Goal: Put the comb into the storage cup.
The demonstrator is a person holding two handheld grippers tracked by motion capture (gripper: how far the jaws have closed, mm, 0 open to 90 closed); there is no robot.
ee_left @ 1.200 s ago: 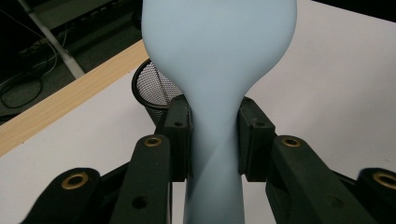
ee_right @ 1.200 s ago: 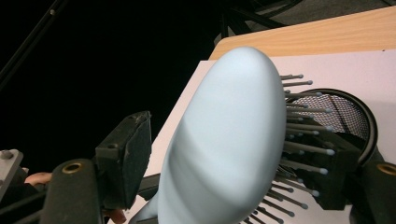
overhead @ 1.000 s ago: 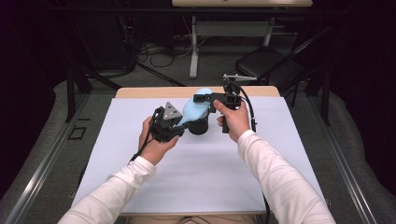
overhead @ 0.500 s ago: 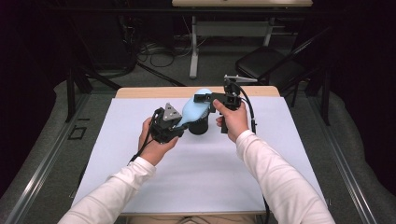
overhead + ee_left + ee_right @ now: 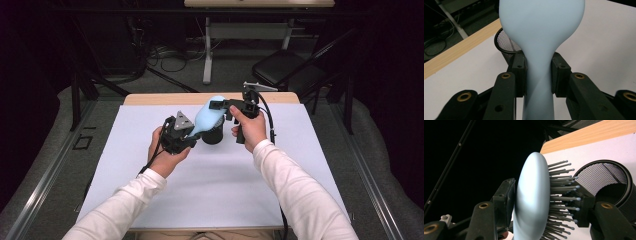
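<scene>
High view: a pale blue hairbrush [image 5: 207, 118] is held in the air between the two tongs, above the white sheet [image 5: 210, 190] that covers the counter [image 5: 150, 98]. The left tongs [image 5: 189, 139] are clamped on the brush's handle; in the left gripper view both pads press the narrow neck of the handle [image 5: 539, 75], with the broad back of the head rising beyond them. The right tongs [image 5: 216, 105] have just been closing on the brush's head. In the right gripper view one pad lies against the smooth back of the head [image 5: 531, 200] and the other is pushed in among the bristles [image 5: 562, 195].

Just beside and below the brush stands a black mesh cup [image 5: 213, 135], upright on the sheet. Its open rim [image 5: 602, 163] shows in the right gripper view. The part of its inside that can be seen is dark mesh with nothing in it; the bottom cannot be made out. The brush is outside the cup, its head near the rim.
</scene>
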